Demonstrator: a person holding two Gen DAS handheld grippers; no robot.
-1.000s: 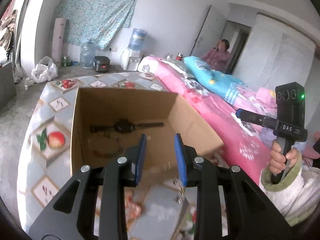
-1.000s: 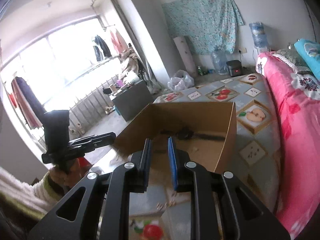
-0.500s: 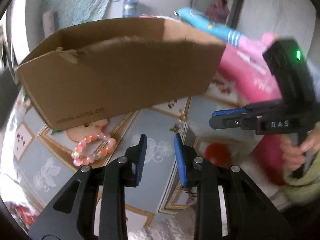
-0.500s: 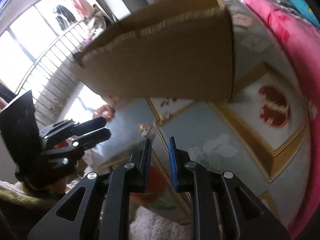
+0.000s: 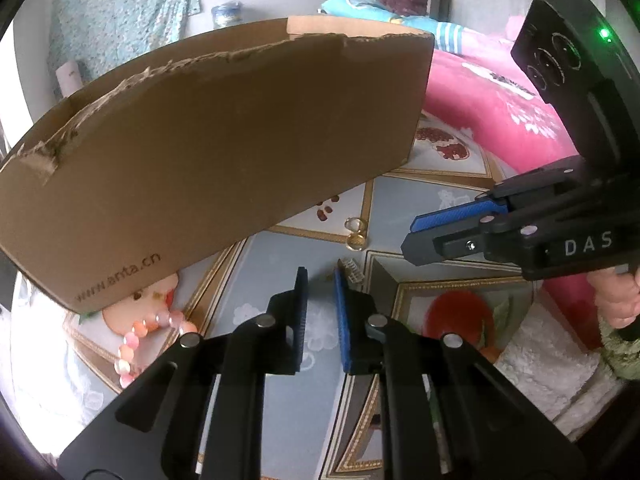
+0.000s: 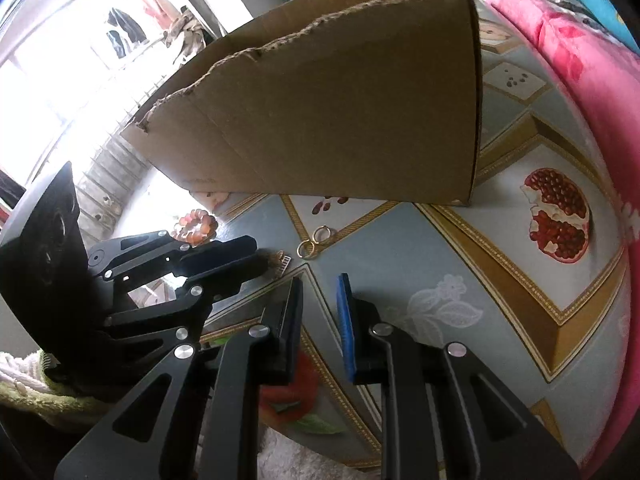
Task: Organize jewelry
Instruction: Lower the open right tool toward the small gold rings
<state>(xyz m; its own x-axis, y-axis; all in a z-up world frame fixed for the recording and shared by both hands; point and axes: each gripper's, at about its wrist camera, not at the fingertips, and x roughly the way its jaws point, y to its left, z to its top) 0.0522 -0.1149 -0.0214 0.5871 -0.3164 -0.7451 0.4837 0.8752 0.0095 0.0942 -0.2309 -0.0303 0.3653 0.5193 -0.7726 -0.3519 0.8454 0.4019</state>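
Both tongs narrow and empty, left tongs [image 5: 320, 280] just closing beside small hair clip [image 5: 351, 270]; thin gold rings [image 5: 355, 234] may slip

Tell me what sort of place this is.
Most likely a lived-in bedroom at home: a bed with pink bedding beside the table, laundry hanging by the window, and a water jug against the wall.

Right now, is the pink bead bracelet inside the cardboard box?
No, the pink bead bracelet lies on the tablecloth outside the cardboard box.
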